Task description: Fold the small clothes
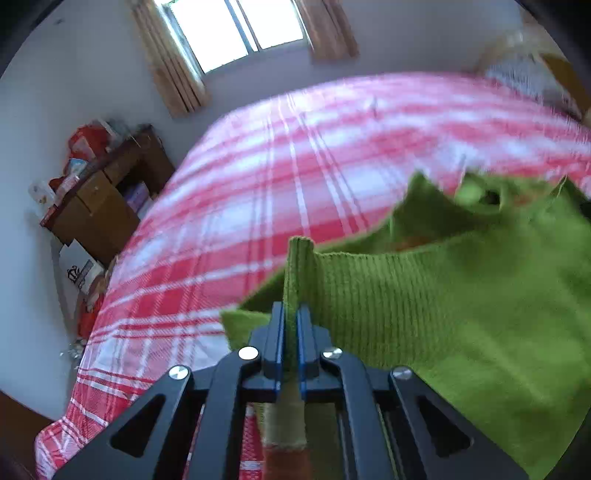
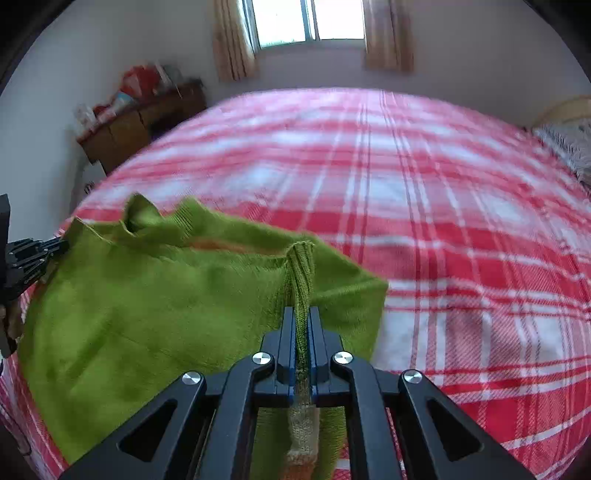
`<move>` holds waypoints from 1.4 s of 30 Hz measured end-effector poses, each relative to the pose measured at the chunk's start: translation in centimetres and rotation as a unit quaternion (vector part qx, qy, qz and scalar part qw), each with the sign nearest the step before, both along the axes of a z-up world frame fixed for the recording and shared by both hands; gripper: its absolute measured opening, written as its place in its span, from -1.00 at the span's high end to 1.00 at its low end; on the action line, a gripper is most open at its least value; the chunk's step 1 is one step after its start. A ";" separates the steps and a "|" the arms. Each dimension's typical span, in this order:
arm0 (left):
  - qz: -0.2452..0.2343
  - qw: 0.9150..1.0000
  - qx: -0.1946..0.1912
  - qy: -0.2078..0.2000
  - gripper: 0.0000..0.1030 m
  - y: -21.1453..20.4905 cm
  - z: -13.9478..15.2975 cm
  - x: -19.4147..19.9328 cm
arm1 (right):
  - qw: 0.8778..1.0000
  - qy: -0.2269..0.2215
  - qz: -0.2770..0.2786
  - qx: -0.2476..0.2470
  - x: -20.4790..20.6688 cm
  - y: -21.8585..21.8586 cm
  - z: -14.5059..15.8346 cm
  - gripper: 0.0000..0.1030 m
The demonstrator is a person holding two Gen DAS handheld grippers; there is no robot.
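A small green knitted garment (image 1: 461,314) hangs stretched between my two grippers above the bed. My left gripper (image 1: 290,314) is shut on its left ribbed edge, with a fold of knit sticking up between the fingers. My right gripper (image 2: 303,317) is shut on its right ribbed edge (image 2: 301,266). In the right wrist view the garment (image 2: 147,302) spreads out to the left, and the left gripper shows at the far left edge (image 2: 33,254), holding the other corner. The images are motion-blurred.
A red and white plaid bedspread (image 2: 424,206) covers the bed beneath. A wooden cabinet (image 1: 107,199) with clutter on top stands against the left wall. A curtained window (image 2: 306,22) is behind the bed. A pillow (image 2: 565,144) lies at the far right.
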State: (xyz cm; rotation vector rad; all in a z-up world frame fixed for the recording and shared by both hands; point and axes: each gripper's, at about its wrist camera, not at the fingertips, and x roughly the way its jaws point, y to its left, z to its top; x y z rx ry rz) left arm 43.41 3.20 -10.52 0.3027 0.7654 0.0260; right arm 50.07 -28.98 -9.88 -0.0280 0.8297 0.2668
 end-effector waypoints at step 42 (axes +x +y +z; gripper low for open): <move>0.051 0.995 -0.069 -0.043 0.98 3.1 1.5 1.7 | 0.993 -0.096 -0.026 -0.068 1.0 2.2 3.2 0.94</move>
